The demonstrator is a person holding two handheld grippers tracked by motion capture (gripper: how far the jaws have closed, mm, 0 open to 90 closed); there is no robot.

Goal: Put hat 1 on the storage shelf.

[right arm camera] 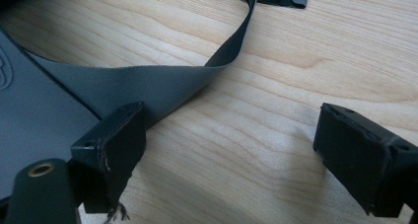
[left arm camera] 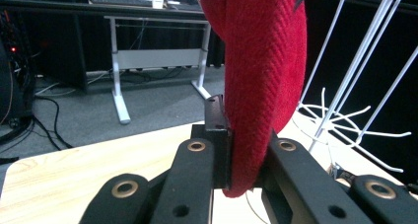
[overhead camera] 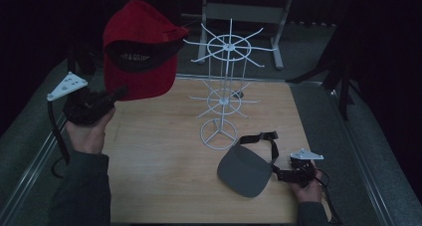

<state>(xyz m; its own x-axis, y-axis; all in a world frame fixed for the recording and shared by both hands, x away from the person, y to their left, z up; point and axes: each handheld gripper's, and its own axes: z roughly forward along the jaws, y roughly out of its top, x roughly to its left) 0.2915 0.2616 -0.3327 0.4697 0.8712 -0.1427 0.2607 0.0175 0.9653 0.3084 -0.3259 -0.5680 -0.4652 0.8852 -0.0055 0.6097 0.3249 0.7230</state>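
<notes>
1. Evidently the work is hanging headwear on the white wire rack [overhead camera: 222, 86]: the left gripper [overhead camera: 112, 95] holds a red cap [overhead camera: 142, 49] up in the air, to the left of the rack's upper ring of hooks.
2. Seen from the left gripper view, the jaws are pressed onto the cap's fabric [left arm camera: 261, 76], which hangs pinched between the two pads; the cap body rises above the fingers, so the grip is at its lower edge, probably to leave the crown free to drop over a hook.
3. The rack's prongs [left arm camera: 345, 120] lie just beyond and to the right of those fingers.
4. The right gripper [overhead camera: 284, 174] rests low at the table [overhead camera: 159, 186], jaws spread wide with nothing between them.
5. A grey visor [overhead camera: 246, 171] lies flat just left of its fingers; its strap [right arm camera: 162, 83] runs under the left fingertip [right arm camera: 116, 145], seemingly staged for the next pick.
</notes>
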